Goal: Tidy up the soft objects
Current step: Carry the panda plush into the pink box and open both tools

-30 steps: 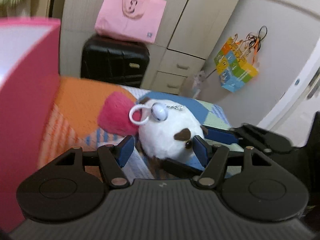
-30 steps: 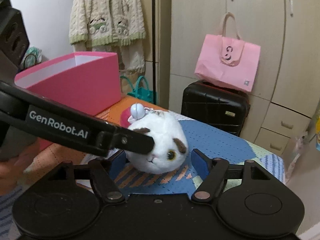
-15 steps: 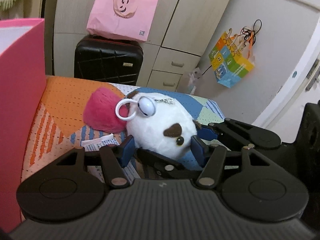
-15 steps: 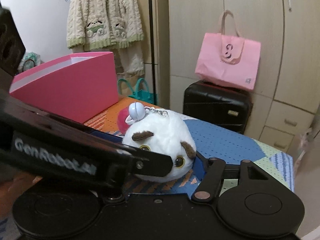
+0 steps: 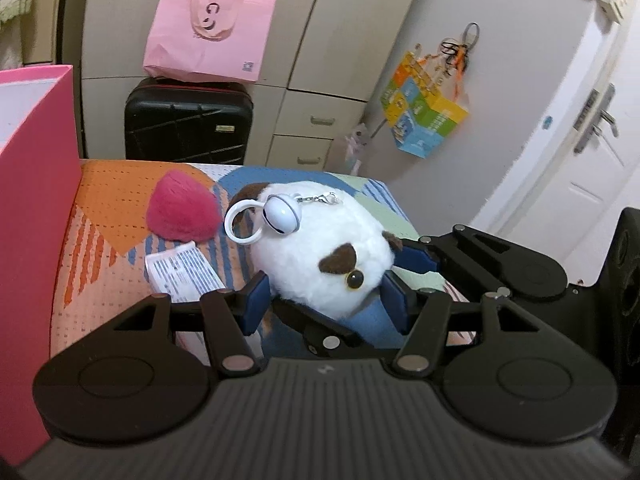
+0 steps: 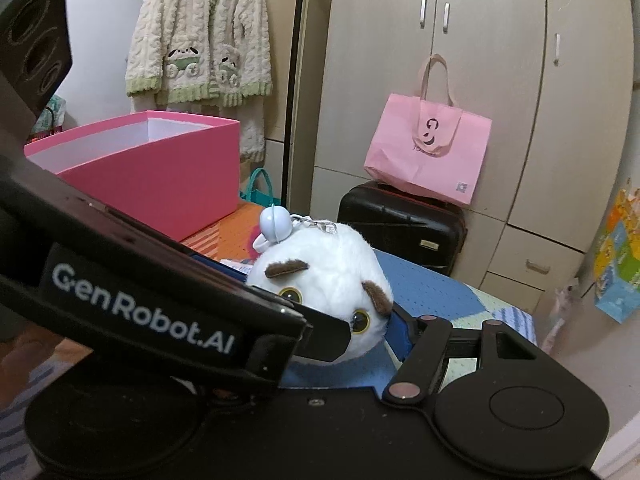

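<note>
A white round plush cat with brown ears, a white bell and a ring lies on the patterned bedcover; it also shows in the right wrist view. My left gripper is open, its blue pads on either side of the plush's near end. My right gripper reaches in from the right and closes its blue pads around the plush; its left finger is hidden behind the left gripper's body. A pink fluffy pompom lies behind the plush. An open pink box stands at the left.
A paper tag lies on the bedcover by the pompom. A black suitcase with a pink tote bag stands beyond the bed against wardrobes. A coloured bag hangs on the wall at right.
The right gripper has closed in around the plush from the right. The left gripper has tilted and pulled back slightly, so the plush sits more to the right between its fingers.
</note>
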Tool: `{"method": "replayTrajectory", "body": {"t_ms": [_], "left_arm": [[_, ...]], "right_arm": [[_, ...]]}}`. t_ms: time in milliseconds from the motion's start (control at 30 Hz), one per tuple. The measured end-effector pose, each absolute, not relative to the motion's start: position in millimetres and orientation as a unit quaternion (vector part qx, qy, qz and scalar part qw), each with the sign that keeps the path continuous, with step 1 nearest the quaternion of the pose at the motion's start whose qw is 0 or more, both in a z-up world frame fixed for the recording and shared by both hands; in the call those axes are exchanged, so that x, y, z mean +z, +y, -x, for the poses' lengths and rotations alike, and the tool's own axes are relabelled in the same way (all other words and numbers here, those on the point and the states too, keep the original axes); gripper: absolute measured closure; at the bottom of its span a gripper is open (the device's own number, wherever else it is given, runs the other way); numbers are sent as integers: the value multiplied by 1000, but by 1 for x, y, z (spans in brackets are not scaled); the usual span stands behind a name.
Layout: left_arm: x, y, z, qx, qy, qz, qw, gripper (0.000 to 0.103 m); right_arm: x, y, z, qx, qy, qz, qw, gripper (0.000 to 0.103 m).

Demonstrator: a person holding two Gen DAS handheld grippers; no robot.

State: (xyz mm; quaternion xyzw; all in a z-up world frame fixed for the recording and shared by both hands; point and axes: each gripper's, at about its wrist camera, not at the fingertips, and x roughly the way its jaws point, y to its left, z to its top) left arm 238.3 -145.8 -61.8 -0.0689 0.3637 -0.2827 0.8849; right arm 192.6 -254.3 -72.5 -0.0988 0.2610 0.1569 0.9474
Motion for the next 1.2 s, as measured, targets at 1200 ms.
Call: {"method": "replayTrajectory", "body": {"t_ms": [1200], "left_arm": [[37,-21,-109,-318,365,33,875,46]], "right_arm": [[26,-147,-73,235,249,113,933,32]]}}
